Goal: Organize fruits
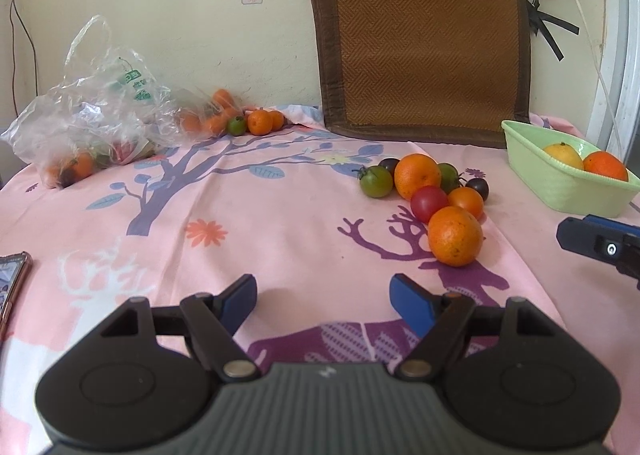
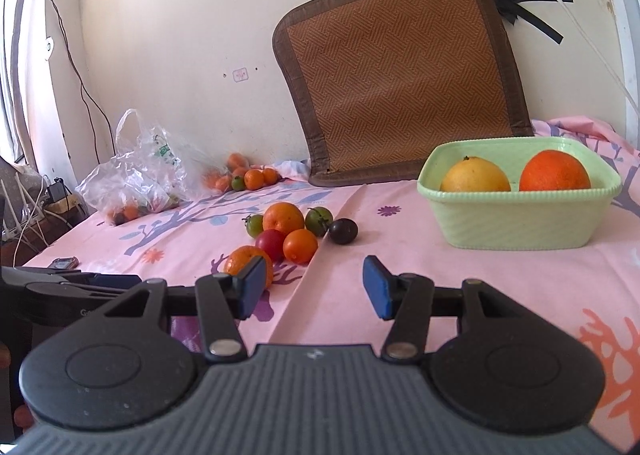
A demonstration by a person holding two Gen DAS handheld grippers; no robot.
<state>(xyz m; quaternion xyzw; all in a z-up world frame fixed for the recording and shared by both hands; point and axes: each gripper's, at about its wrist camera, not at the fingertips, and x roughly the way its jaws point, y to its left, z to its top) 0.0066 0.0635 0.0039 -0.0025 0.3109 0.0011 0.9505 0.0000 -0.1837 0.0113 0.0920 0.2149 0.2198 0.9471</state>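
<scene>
A cluster of loose fruit lies on the pink cloth: a near orange, a bigger orange, a red tomato, green and dark tomatoes. My left gripper stands open just short of them, nothing between its blue pads. My right gripper is open too, with the near orange beside its left pad. A light green basket at the right holds a yellow fruit and an orange. The same basket shows at the right edge of the left wrist view.
A clear plastic bag with more fruit sits at the back left, small oranges spilled beside it. A woven brown mat leans on the wall. A phone lies at the left edge. Cables hang on the wall.
</scene>
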